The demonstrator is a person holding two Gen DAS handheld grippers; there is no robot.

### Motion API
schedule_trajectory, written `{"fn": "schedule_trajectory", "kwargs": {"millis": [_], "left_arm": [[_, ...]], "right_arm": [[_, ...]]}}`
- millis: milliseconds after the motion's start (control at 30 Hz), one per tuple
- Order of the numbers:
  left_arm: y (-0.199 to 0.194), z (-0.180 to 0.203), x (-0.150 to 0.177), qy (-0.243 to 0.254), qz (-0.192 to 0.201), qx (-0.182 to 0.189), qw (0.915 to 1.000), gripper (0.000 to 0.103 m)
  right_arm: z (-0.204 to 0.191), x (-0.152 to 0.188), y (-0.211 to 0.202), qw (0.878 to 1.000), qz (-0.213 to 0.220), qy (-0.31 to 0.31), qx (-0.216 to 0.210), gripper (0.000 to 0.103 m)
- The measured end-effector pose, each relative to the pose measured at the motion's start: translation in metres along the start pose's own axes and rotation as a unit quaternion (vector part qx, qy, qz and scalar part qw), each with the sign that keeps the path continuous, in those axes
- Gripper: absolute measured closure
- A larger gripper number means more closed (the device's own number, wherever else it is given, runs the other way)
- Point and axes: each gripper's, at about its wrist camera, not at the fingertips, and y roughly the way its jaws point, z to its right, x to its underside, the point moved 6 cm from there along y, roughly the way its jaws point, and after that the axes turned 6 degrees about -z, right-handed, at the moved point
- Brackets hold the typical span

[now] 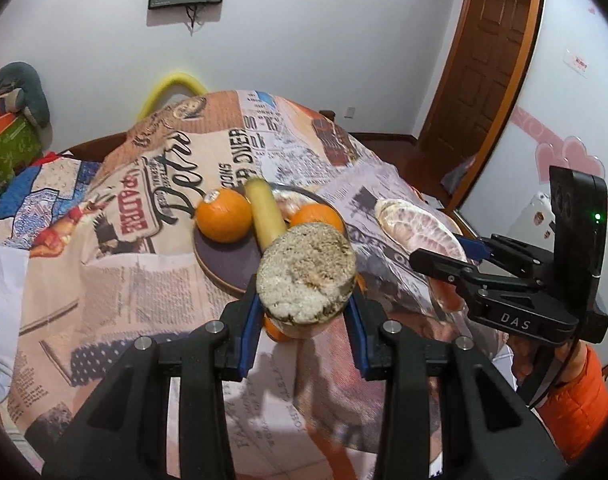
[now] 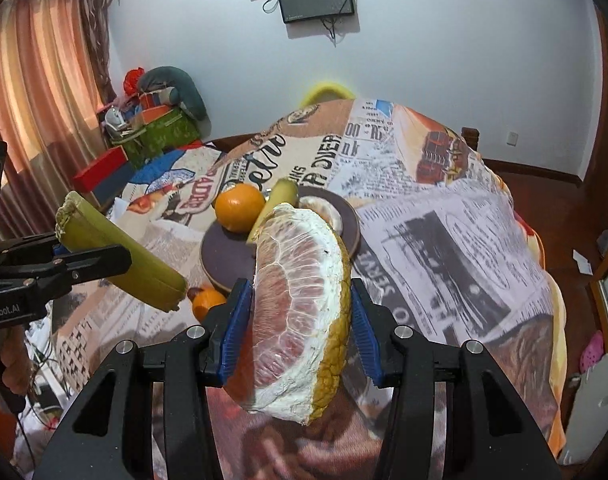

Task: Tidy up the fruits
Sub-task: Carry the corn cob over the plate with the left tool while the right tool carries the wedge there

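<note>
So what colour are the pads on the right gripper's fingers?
Blue pads on black fingers, clearest in the right wrist view.

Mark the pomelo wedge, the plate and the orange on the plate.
pomelo wedge [image 2: 300, 304]: right wrist view, pink flesh.
plate [image 2: 224, 258]: right wrist view, bare dark surface at front.
orange [image 2: 240, 207]: right wrist view, middle of peel.

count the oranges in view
3: one orange on the plate's left, a second on its right, a third on the tablecloth before the plate. More may be hidden.
</note>
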Motion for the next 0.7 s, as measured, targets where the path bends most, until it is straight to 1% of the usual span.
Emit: {"fn": "schedule_trajectory", "kwargs": {"millis": [133, 400, 600, 700], "left_arm": [[0.001, -0.014, -0.007, -0.006, 0.005, -0.013, 0.9999, 0.065], [0.020, -0.042, -0.015, -0.012, -0.015, -0.031, 0.9993, 0.065], [0.040, -0.054, -0.020, -0.018, -0.035, -0.029, 0.9988, 0.065], [0.053, -0.056, -0.022, -0.013, -0.046, -0.029, 0.9984, 0.065]], "right_arm": [[-0.003, -0.009, 0.005, 1.000, 0.006, -0.001, -0.005, 0.058], [-0.004, -0.021, 0.019, 1.000, 0.008, -0.002, -0.015, 0.058], [-0.001, -0.028, 0.035, 1.000, 0.002, 0.002, -0.021, 0.058], [0.000, -0.034, 0.042, 1.000, 0.001, 0.000, -0.023, 0.058]]}}
